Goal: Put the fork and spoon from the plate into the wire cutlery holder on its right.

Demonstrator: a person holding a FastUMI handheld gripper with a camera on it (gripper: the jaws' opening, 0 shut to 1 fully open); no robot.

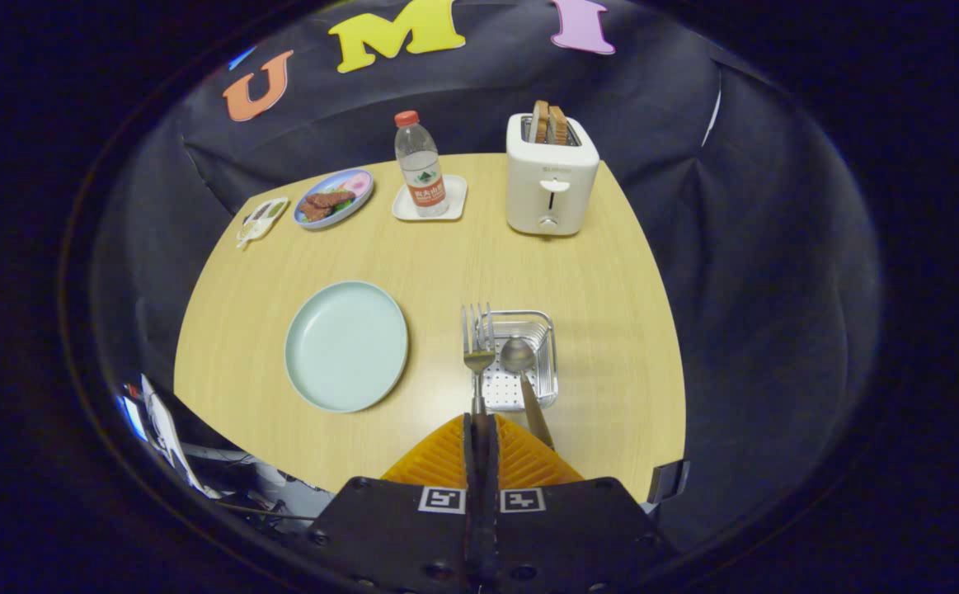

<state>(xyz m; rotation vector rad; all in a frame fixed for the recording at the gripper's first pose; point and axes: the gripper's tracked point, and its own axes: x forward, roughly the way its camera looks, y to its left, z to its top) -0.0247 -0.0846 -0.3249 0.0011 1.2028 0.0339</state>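
Note:
My gripper [479, 425] is shut on the handle of a metal fork [478, 342], which points forward with its tines over the left rim of the wire cutlery holder [548, 363]. A metal spoon [518, 355] lies with its bowl inside the holder, and its handle slants back past my right finger; I cannot tell if the finger touches it. The pale green plate [345, 345] sits bare on the wooden table [446, 256], left of the holder and of my fingers.
Beyond the holder stands a white toaster [551, 177] with bread slices in it. A water bottle [420, 165] on a white coaster, a blue plate of food [334, 198] and a small packet [261, 219] line the far left of the table.

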